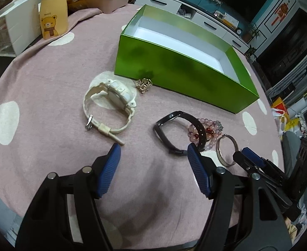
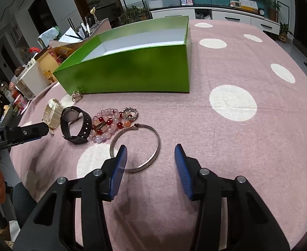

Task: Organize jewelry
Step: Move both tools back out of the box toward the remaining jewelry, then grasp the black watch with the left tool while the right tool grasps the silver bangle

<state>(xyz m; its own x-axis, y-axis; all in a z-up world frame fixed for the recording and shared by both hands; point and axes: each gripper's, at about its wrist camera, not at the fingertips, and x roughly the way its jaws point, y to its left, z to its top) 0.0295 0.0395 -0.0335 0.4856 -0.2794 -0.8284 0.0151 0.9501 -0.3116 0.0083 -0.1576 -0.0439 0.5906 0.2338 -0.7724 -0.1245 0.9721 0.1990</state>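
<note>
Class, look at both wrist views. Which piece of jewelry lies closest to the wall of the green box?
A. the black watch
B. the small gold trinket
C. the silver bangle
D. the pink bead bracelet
B. The small gold trinket sits right at the foot of the green box, while the silver bangle, black watch and pink bead bracelet lie farther out on the cloth.
</note>
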